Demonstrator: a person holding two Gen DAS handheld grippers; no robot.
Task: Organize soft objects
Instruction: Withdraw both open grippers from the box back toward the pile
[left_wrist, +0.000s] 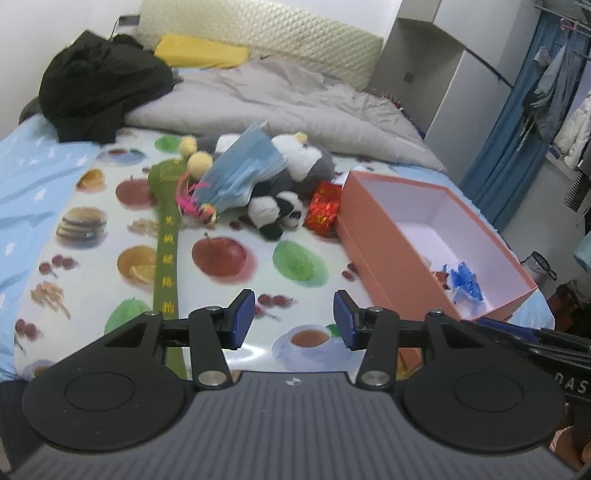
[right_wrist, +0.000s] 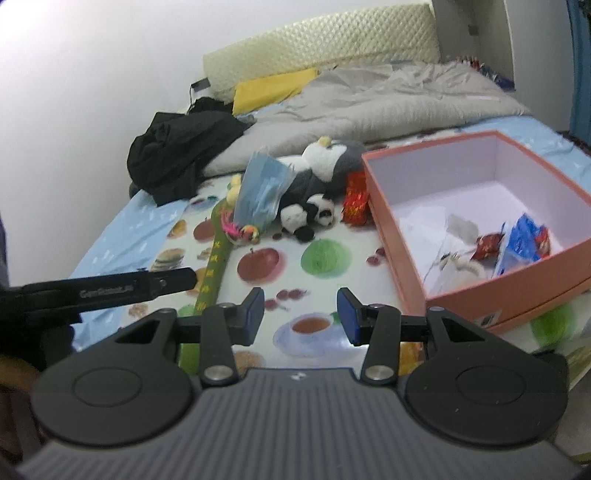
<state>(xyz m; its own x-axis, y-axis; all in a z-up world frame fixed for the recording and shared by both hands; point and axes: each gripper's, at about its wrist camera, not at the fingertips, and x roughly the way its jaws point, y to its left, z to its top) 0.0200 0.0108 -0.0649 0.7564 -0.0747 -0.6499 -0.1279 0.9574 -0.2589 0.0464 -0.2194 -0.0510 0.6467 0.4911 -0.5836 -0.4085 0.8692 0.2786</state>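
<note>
A heap of soft things lies mid-bed on a fruit-print sheet (left_wrist: 236, 288): a small panda plush (left_wrist: 275, 214) (right_wrist: 306, 216), a grey-and-white plush (left_wrist: 306, 162) (right_wrist: 325, 158), a bag of blue face masks (left_wrist: 240, 173) (right_wrist: 260, 188), a red packet (left_wrist: 325, 208) (right_wrist: 354, 203), a green sash with yellow pompoms (left_wrist: 166, 236) (right_wrist: 214, 258) and a pink feathered toy (left_wrist: 192, 206) (right_wrist: 240, 230). An open pink box (left_wrist: 373, 240) (right_wrist: 406, 251) stands to their right, with blue and red wrappers inside. My left gripper (left_wrist: 293, 319) and right gripper (right_wrist: 301, 315) both hover open and empty over the sheet, short of the heap.
A grey duvet (left_wrist: 280, 99) and black clothing (left_wrist: 99, 88) lie behind the heap, with a yellow cloth (left_wrist: 199, 51) by the padded headboard. The left gripper's arm (right_wrist: 110, 290) crosses the right wrist view at the left. Hanging clothes (left_wrist: 554, 85) and a cabinet stand right of the bed.
</note>
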